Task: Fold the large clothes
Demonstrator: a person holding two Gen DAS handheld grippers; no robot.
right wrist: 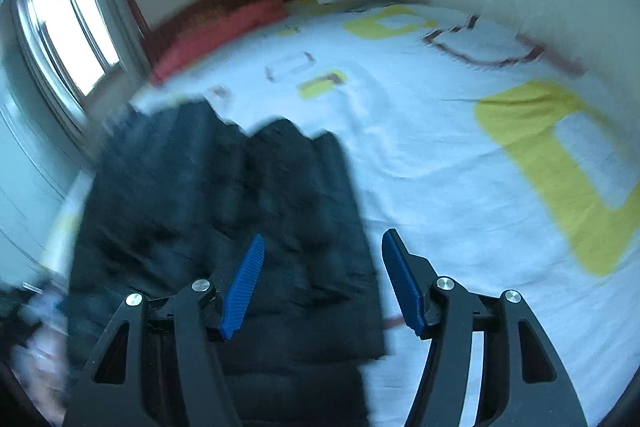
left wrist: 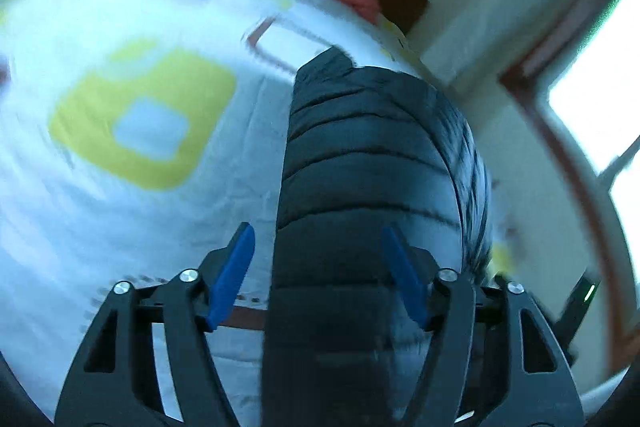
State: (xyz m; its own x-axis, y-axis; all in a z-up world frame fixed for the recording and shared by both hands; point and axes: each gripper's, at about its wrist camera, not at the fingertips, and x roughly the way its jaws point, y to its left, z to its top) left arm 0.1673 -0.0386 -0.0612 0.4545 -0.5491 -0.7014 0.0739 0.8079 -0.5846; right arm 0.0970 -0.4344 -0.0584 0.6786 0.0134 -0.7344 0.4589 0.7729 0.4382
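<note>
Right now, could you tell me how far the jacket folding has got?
Done: the black puffer jacket lies on the bedsheet, already narrowed into a long strip. In hand: nothing; the left claw and right claw are open above it. Left: folding it shorter.

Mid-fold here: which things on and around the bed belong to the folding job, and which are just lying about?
Part of the job:
- dark quilted jacket, lying on the bed
- left claw, open over the jacket
- right claw, open over the jacket's edge

Just lying about:
- white bedsheet with yellow squares
- red pillow by the headboard
- window
</note>
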